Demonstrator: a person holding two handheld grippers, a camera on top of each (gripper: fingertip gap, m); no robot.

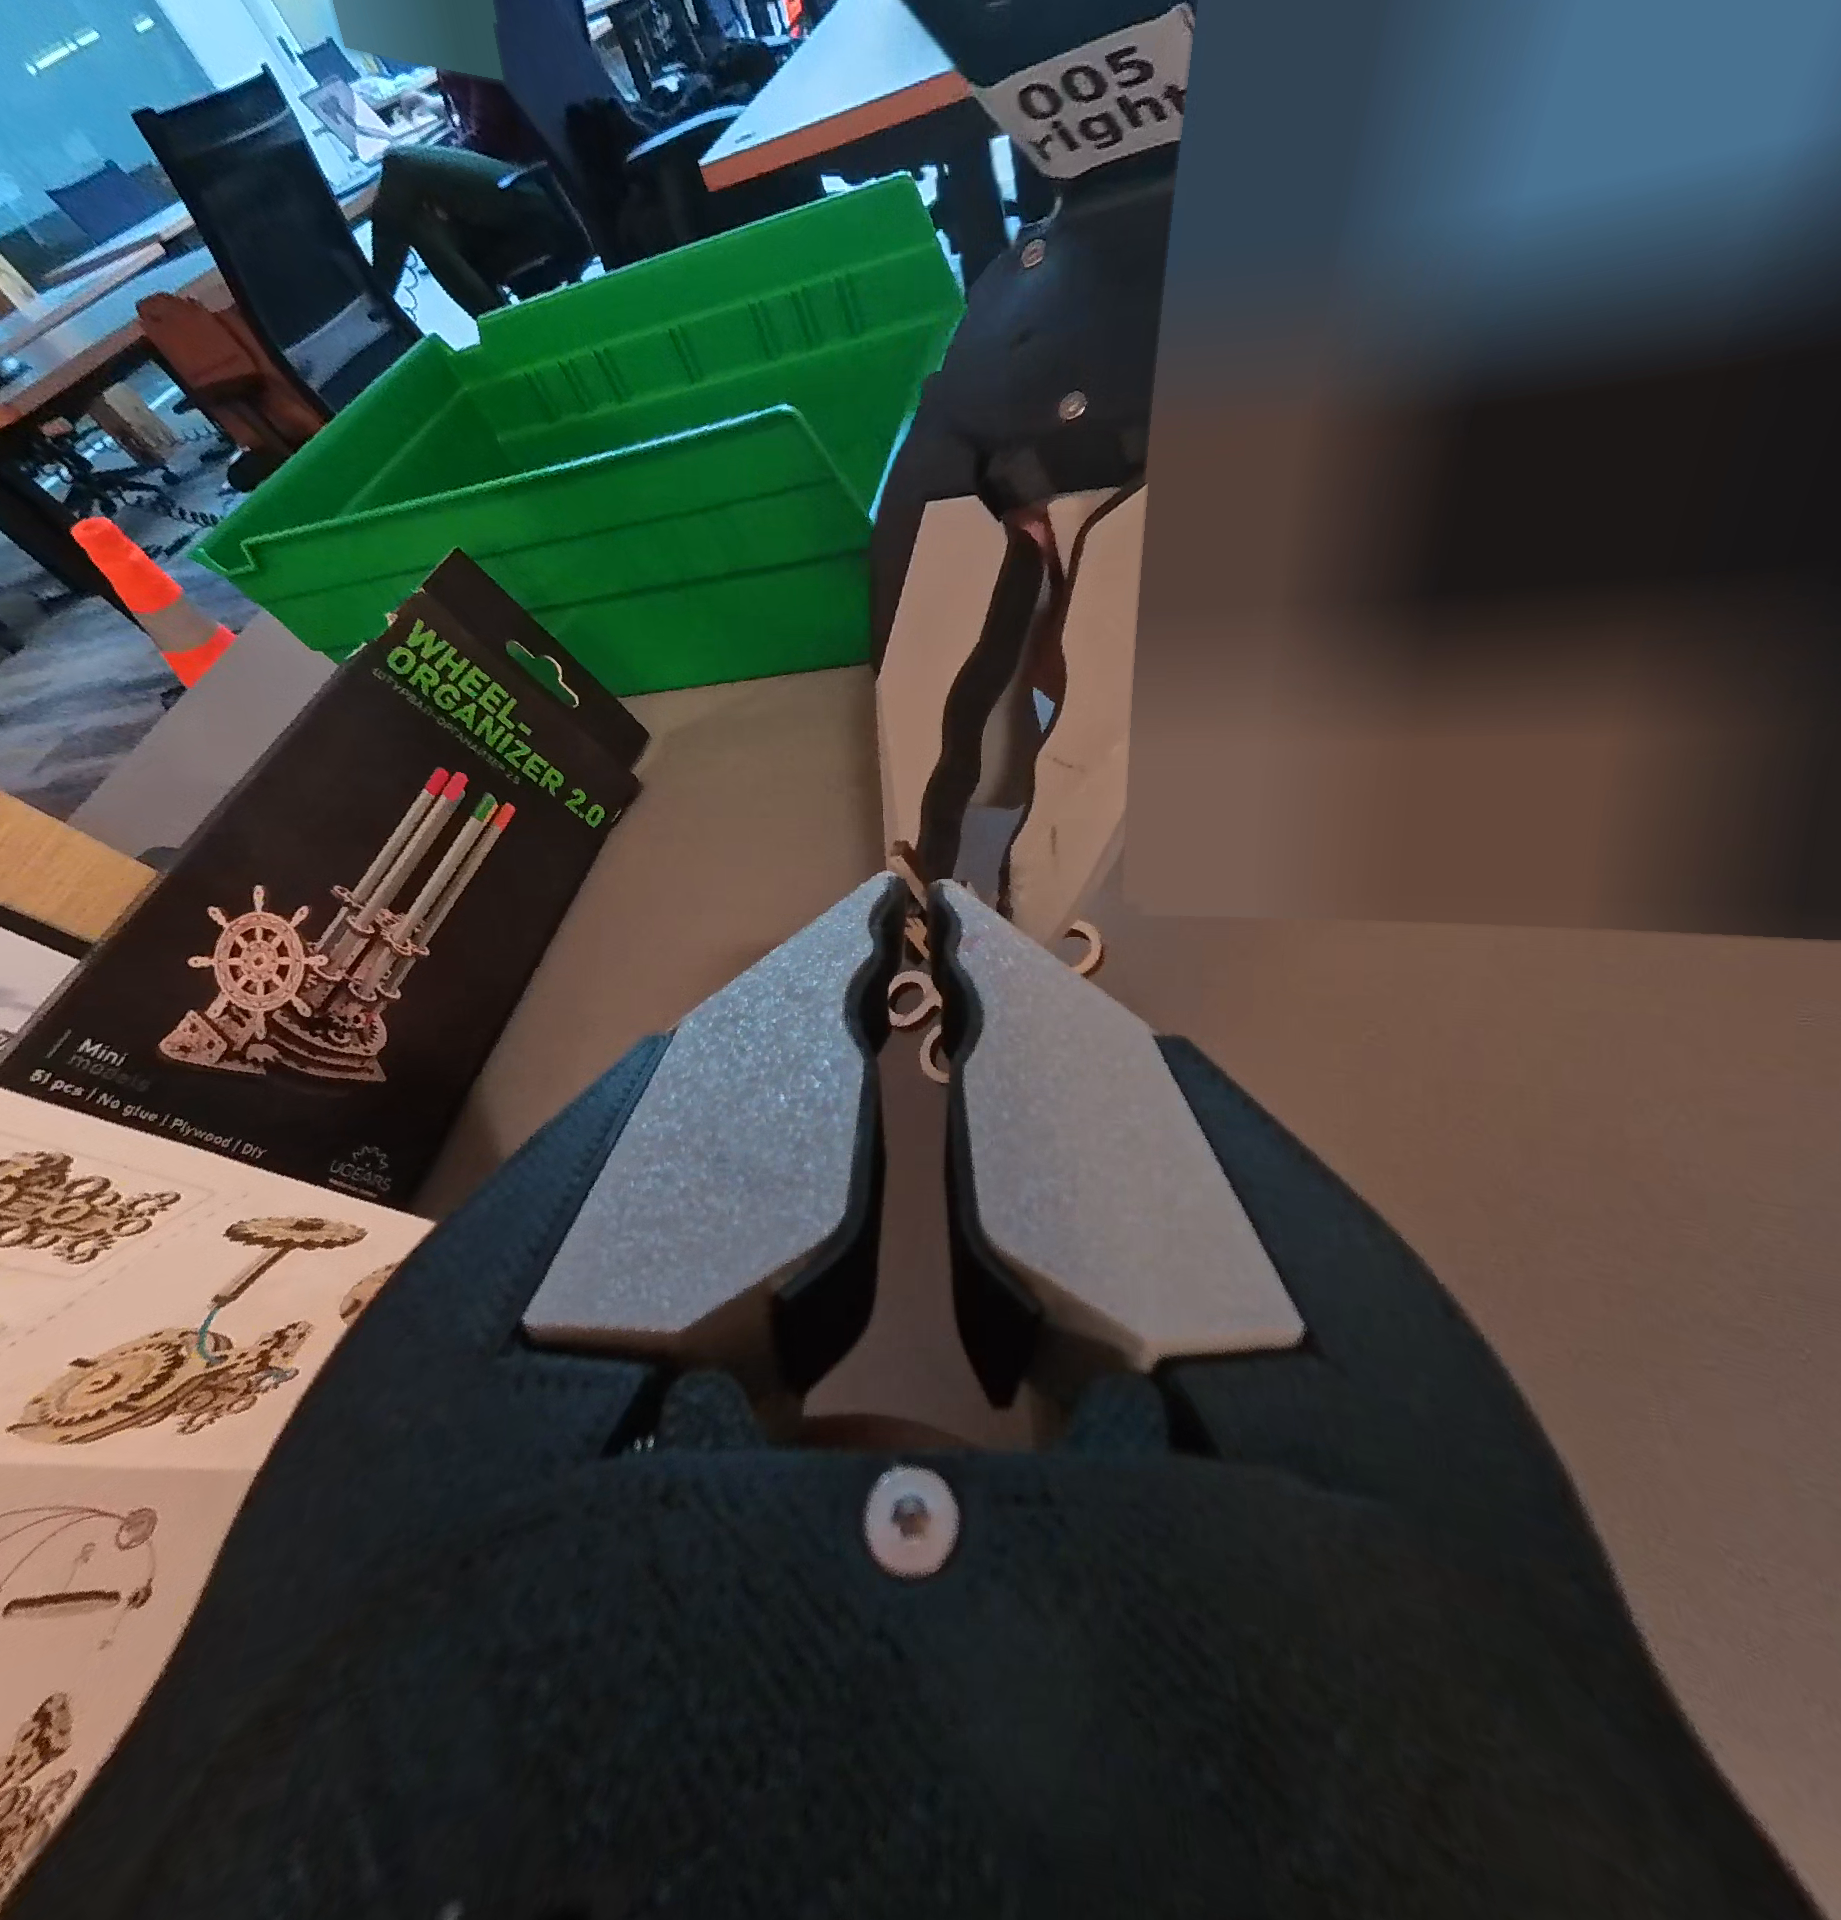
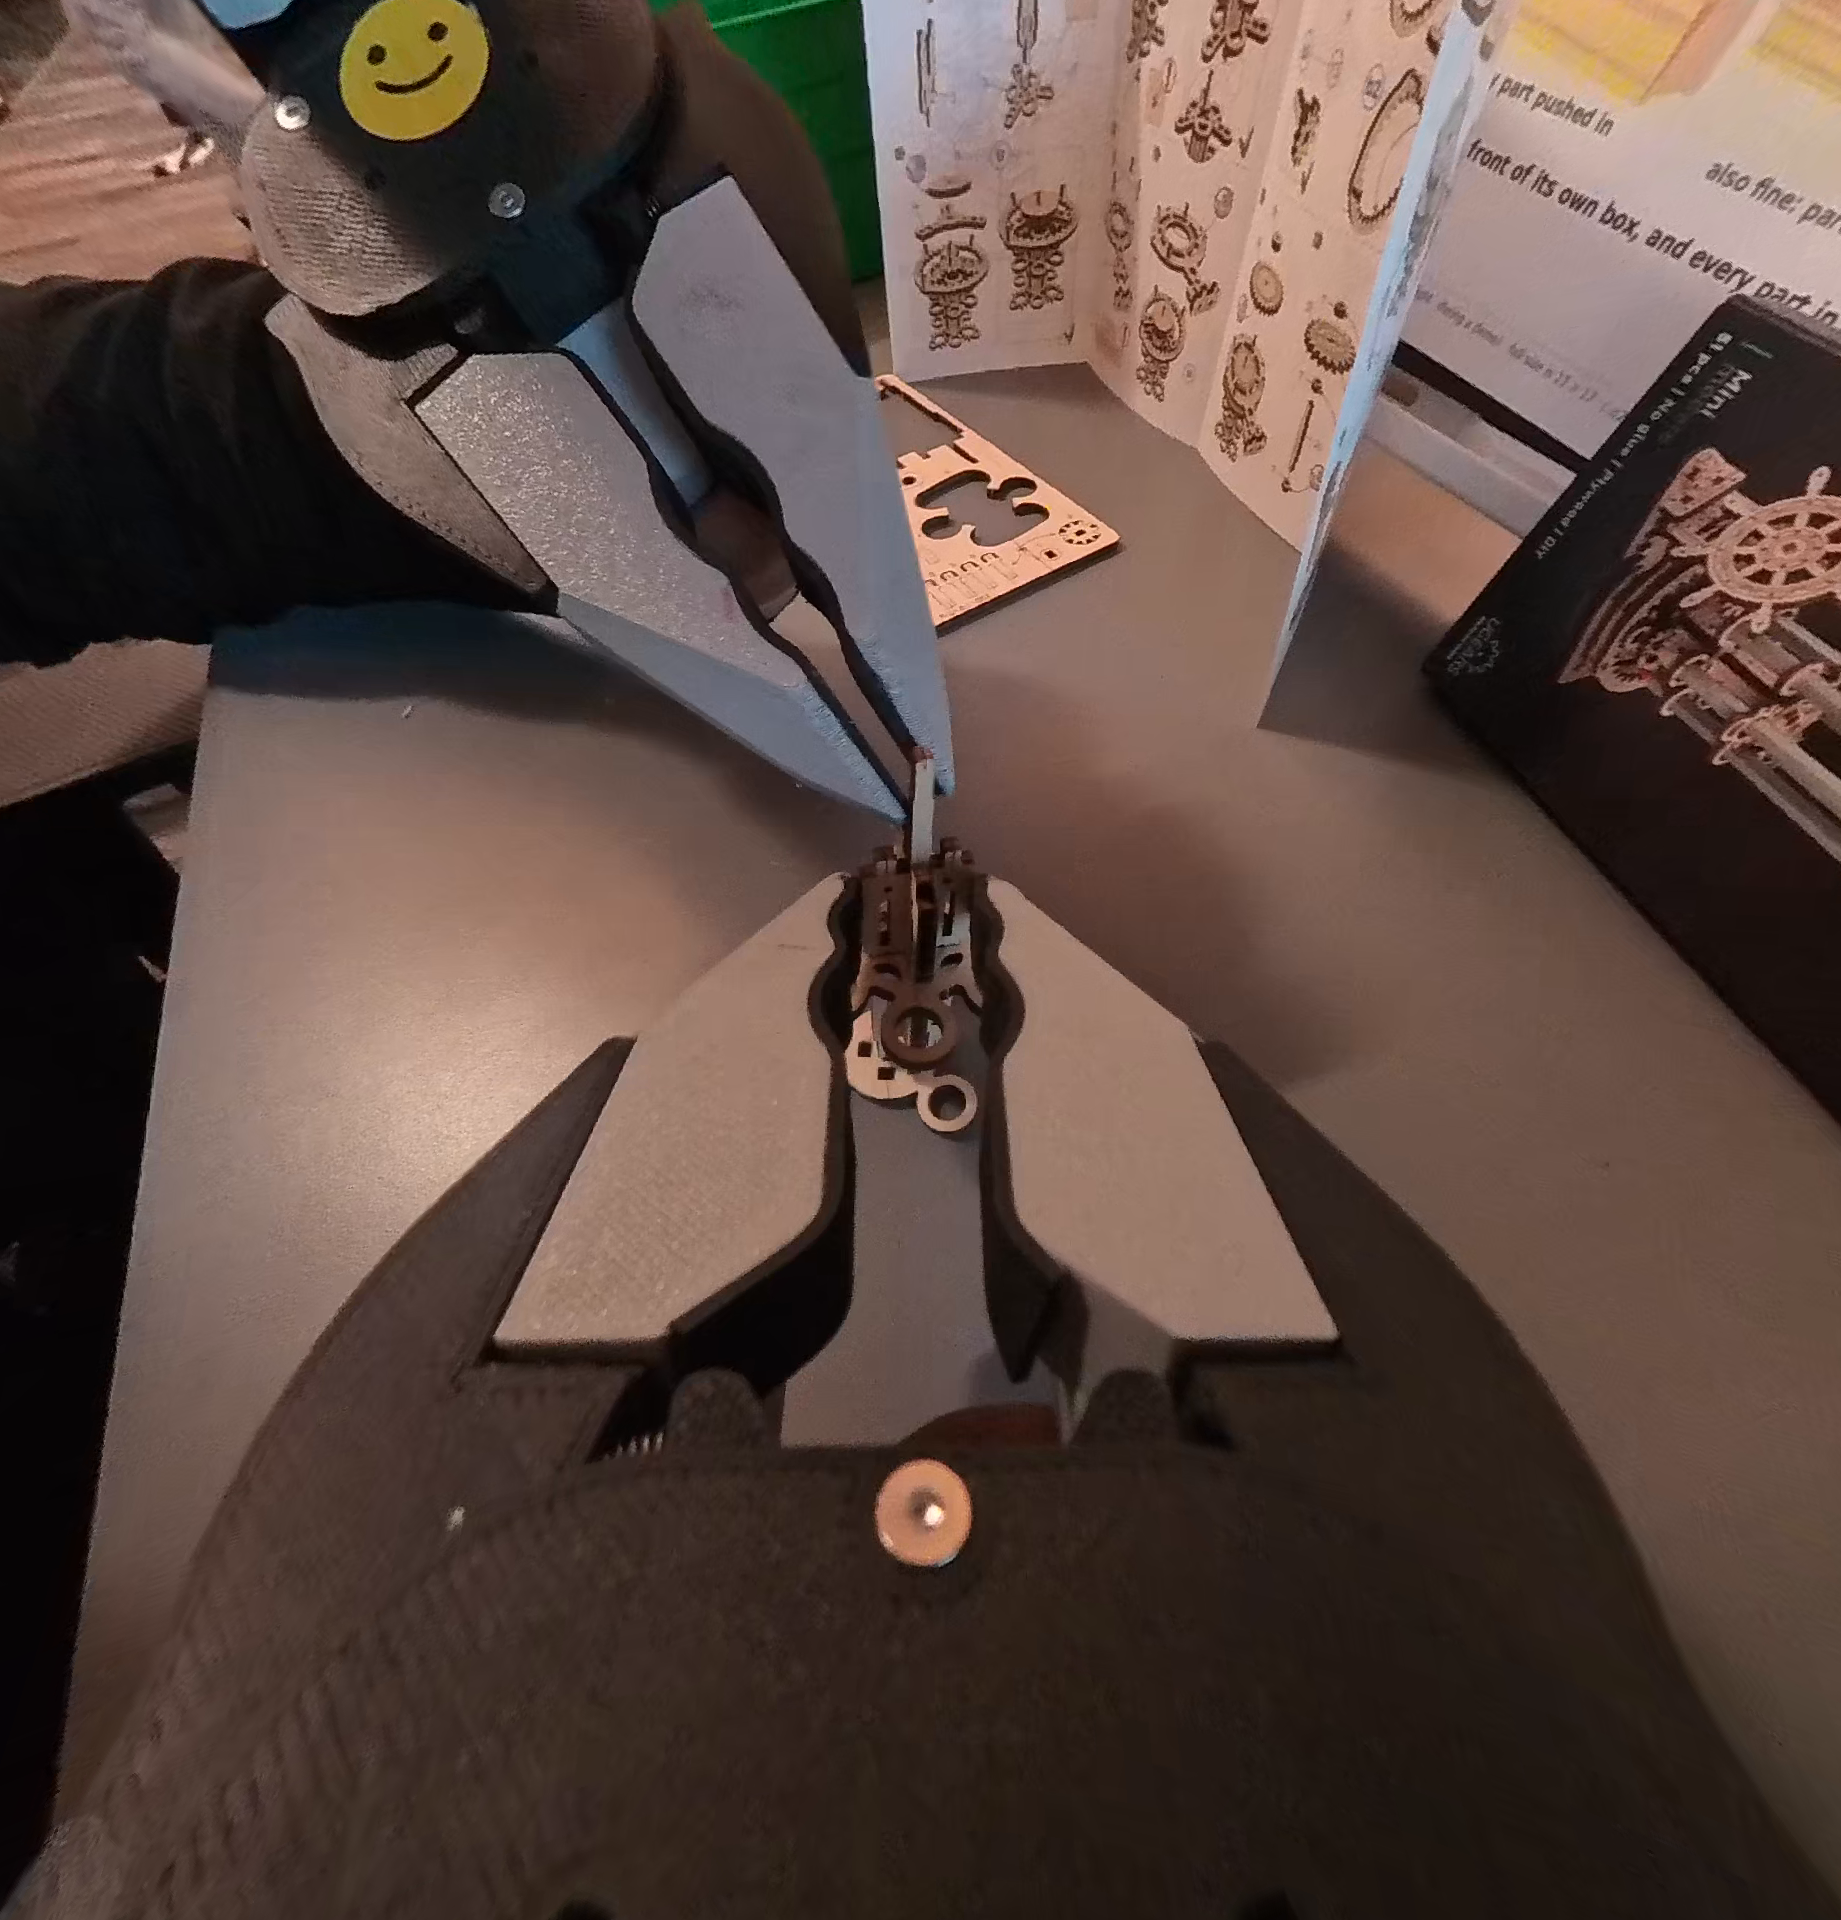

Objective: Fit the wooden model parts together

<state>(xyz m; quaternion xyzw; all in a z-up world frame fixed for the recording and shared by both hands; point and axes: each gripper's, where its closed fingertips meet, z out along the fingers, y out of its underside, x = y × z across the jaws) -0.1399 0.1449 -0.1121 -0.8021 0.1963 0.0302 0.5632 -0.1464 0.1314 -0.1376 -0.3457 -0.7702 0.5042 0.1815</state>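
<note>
Your right gripper (image 2: pixel 911 894) is clamping the wooden assembly (image 2: pixel 911 935) mid-surface (image 2: pixel 480 935); your left gripper (image 2: pixel 921 805) is pinching a small strip (image 2: pixel 923 800) above it, with bare surface lying left.

Green lettering runs up the black model kit box (image 1: pixel 376 914), a line of small white print along its bottom edge and a small white maker's mark in the corner. A white label (image 1: pixel 1092 99) with black characters sits on the right gripper (image 2: pixel 911 894). A yellow smiley sticker (image 2: pixel 414 68) rides the left gripper (image 1: pixel 918 904). Black printed lines cross the white sheet (image 2: pixel 1674 177) standing at the back. The folded instruction leaflet (image 2: pixel 1155 239) carries drawings with tiny numbers, too small to read.
</note>
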